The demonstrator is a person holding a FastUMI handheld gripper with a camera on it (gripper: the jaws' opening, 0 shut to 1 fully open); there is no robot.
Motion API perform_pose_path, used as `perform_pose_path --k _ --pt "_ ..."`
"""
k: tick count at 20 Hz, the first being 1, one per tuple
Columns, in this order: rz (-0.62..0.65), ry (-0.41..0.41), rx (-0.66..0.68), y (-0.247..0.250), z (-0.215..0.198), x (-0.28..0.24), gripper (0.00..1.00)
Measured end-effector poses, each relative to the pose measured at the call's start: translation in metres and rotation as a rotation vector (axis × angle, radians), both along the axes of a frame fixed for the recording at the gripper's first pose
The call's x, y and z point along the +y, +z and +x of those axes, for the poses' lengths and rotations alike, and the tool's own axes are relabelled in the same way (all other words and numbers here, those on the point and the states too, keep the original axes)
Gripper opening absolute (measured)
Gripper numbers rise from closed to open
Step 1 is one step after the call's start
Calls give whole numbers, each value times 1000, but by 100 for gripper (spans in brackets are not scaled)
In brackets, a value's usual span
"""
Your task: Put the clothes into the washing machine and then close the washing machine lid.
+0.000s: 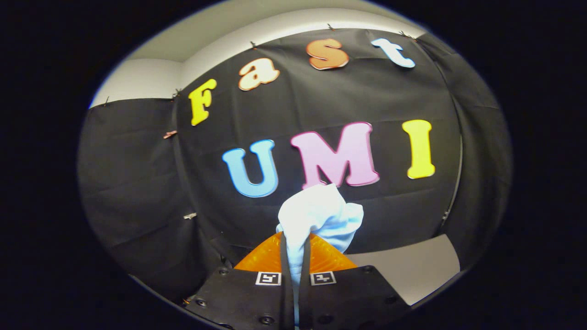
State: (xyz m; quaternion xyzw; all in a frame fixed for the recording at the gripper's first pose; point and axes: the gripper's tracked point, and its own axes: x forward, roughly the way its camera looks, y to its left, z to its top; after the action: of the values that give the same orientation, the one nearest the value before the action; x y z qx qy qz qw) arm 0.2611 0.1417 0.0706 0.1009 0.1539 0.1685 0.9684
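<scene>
Clothing (318,215), pale and bunched, is held pinched between the nearly closed fingers of the gripper (296,252) and raised before the far wall, so carrying is judged in hand, and lowering into the washing machine is called for next.

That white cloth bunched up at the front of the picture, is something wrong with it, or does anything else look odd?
Nothing looks damaged or spilled. The white cloth is pinched between the gripper fingers, both pressing on it, and it bulges in a crumpled bunch just beyond them. It is held up facing the booth's black wall, with a grey surface lower down.
</scene>
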Motion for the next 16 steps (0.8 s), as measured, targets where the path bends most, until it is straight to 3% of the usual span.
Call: perform_pose_path --k 8,16 --pt "51 235 85 -71 10 144 8" --pt "15 360 240 -180 25 214 9"
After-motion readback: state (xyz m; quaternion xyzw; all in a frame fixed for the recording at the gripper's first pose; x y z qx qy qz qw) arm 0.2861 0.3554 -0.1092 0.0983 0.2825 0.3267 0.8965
